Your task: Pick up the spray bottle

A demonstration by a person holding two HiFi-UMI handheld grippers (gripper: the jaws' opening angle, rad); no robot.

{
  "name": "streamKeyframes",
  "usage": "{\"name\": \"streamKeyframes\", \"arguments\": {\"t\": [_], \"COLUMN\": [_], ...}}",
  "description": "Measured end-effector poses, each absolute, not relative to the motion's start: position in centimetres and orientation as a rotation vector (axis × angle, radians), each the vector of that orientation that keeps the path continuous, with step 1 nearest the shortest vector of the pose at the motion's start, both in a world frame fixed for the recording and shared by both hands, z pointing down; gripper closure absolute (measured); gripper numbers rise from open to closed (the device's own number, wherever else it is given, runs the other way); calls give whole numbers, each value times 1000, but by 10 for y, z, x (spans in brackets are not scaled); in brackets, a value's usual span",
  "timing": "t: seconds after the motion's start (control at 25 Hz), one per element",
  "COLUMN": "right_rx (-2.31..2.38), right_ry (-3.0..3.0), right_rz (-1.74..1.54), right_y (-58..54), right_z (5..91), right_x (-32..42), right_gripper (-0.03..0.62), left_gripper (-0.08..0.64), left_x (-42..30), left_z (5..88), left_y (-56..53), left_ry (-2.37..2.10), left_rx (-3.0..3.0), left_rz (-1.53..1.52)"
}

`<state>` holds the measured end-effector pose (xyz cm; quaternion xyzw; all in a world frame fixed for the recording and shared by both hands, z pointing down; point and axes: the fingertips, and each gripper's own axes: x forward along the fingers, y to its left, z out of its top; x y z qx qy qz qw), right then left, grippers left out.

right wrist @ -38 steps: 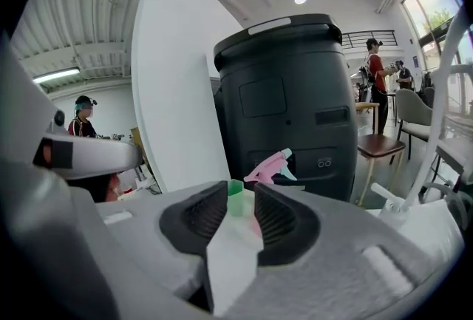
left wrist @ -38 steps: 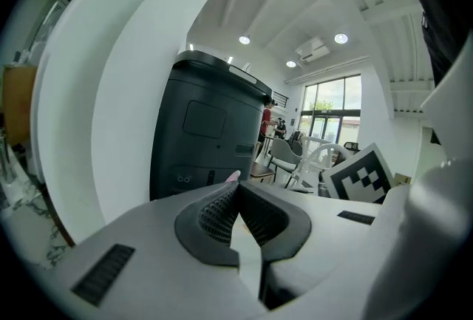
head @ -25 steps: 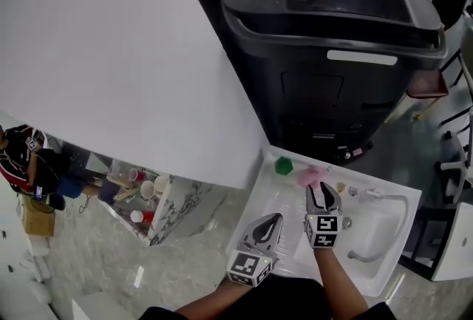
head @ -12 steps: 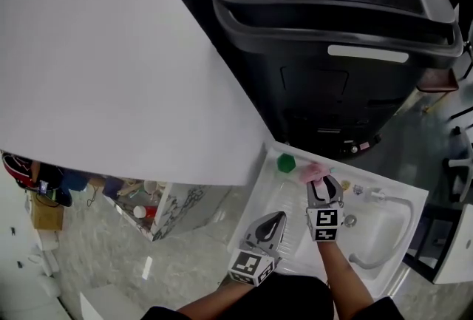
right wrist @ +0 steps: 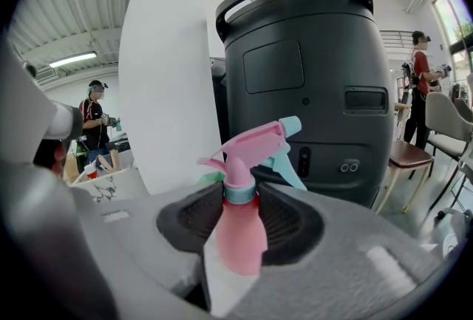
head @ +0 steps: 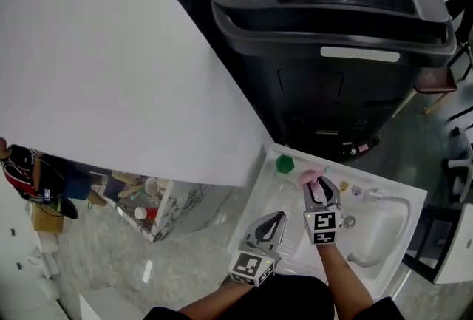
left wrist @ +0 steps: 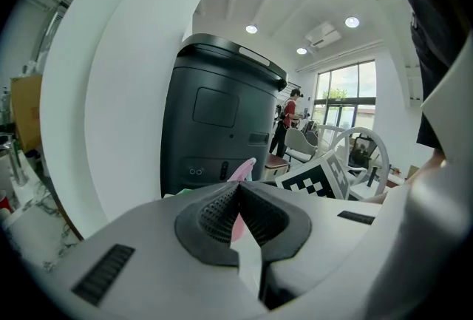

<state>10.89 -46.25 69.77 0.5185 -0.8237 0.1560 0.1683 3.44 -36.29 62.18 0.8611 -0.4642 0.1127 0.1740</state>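
Right gripper (head: 322,187), jaws wide but closing, straddles the upright pink spray bottle (right wrist: 240,233) at the white sink's (head: 270,196) back edge, while left gripper (head: 276,218) stays pinched together empty at its front.

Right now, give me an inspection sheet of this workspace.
Surface: white sink unit with basin and tap.
Job's things: pink plastic spray bottle with teal collar, upright on the sink's deck.
Clutter: green faceted object beside the bottle; small fittings near the tap.
Grippers: right gripper closing, bottle between its jaws, pads not seen pressing; left gripper shut, empty.
Cables: nothing seen.
Surroundings: dark grey machine behind; white curved panel; shelf of cups; person at left.
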Motion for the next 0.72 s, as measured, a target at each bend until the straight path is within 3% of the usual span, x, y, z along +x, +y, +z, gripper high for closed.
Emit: {"name": "streamKeyframes", "arguments": {"t": [0.72], "right_rx": [1655], "right_ry": [-2389], "right_rz": [360], "right_y": [-376], "right_z": [589], "right_x": [103], "right_gripper": [453], "left_gripper": [543], "left_x": [12], "left_z": [581], "left_y": [-325], "left_ry": [-1295], "left_rx": [2483], "left_rz": [189]}}
